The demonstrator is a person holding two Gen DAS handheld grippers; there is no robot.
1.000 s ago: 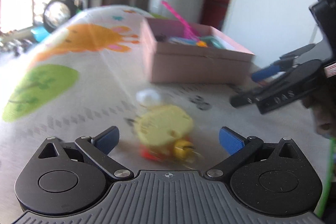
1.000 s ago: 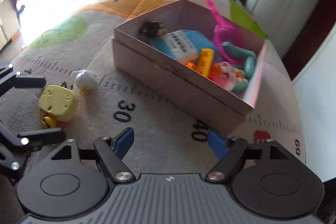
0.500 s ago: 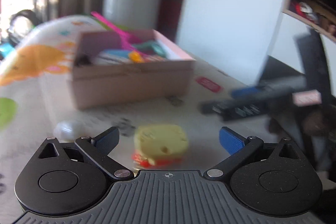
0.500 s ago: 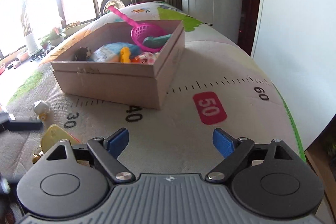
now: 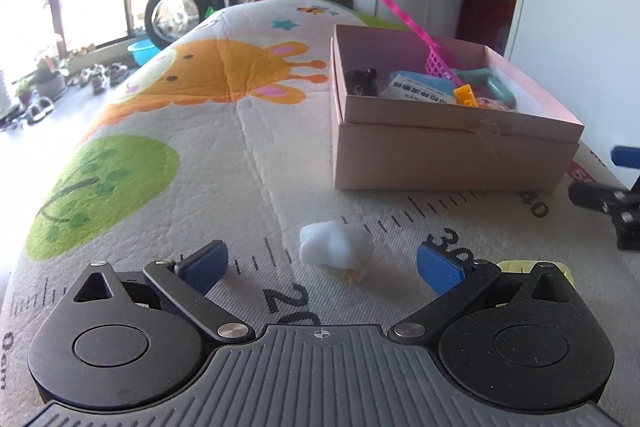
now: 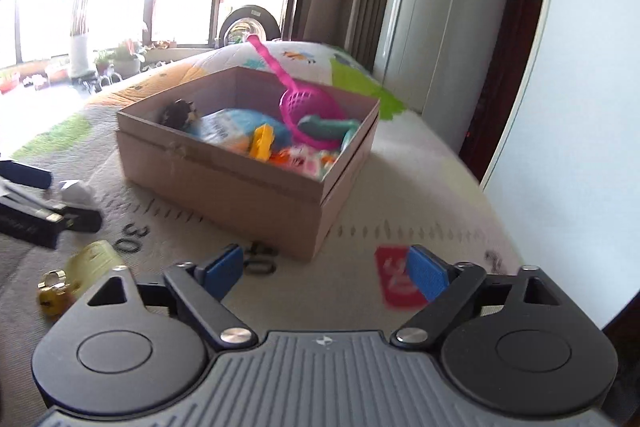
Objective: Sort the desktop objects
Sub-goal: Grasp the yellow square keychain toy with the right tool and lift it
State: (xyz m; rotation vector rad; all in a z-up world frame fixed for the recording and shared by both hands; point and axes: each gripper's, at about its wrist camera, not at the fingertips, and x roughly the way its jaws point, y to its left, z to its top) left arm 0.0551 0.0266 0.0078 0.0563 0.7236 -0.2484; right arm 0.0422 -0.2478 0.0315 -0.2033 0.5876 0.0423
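A small white duck toy [image 5: 335, 247] lies on the printed mat just ahead of my open left gripper [image 5: 322, 265], between its blue fingertips; it also shows in the right wrist view [image 6: 78, 191]. A yellow block toy [image 6: 94, 263] lies at the left of my right gripper, and peeks out behind the left gripper's right finger [image 5: 532, 267]. The pink cardboard box [image 5: 448, 151] holds several toys, among them a pink scoop [image 6: 304, 103]. My right gripper [image 6: 324, 269] is open and empty, in front of the box [image 6: 248, 183].
The printed mat [image 5: 224, 131] carries a ruler scale and a giraffe picture. A white wall panel [image 6: 580, 107] stands to the right of the box. The right gripper's fingers show at the right edge of the left wrist view [image 5: 612, 199].
My left gripper has swung from the yellow block to the white duck, which now lies between its fingers. My right gripper has turned back toward the box.
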